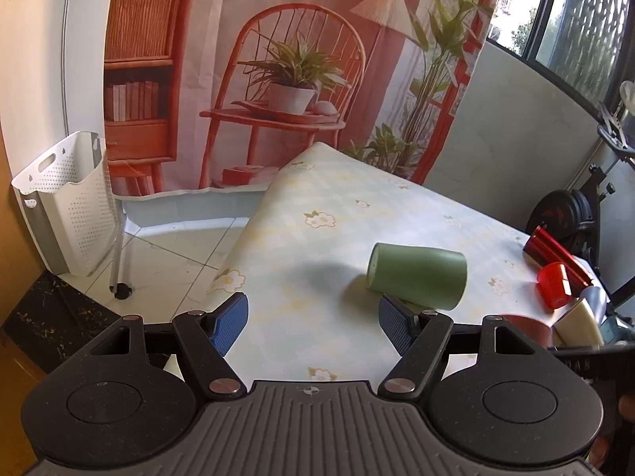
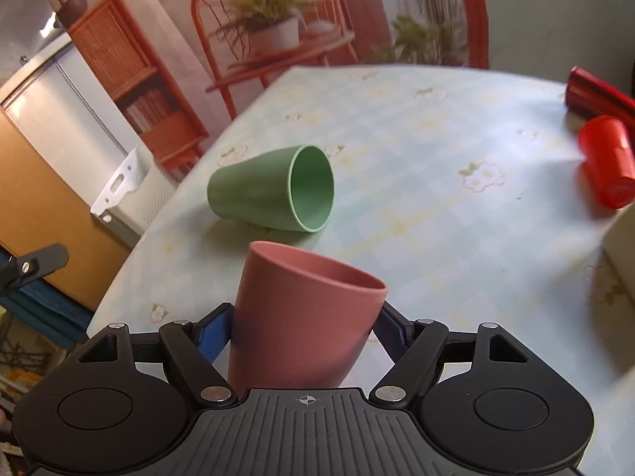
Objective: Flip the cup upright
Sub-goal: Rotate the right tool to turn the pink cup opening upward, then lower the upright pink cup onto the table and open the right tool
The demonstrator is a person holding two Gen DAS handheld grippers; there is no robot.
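Note:
A green cup (image 1: 416,279) lies on its side on the flowered tablecloth; in the right wrist view the green cup (image 2: 274,194) shows its open mouth toward the camera. My left gripper (image 1: 313,323) is open and empty, the cup just beyond its right finger. My right gripper (image 2: 303,331) is shut on a pink cup (image 2: 301,317), held nearly upright and slightly tilted, mouth up, just above the table in front of the green cup. A sliver of the pink cup (image 1: 524,323) shows at the right of the left wrist view.
A small red cup (image 2: 607,160) lies on its side at the right, beside a shiny red roll (image 2: 595,93). A cream block (image 1: 577,323) sits at the table's right edge. A white perforated hamper (image 1: 67,202) stands on the floor left of the table (image 1: 317,206).

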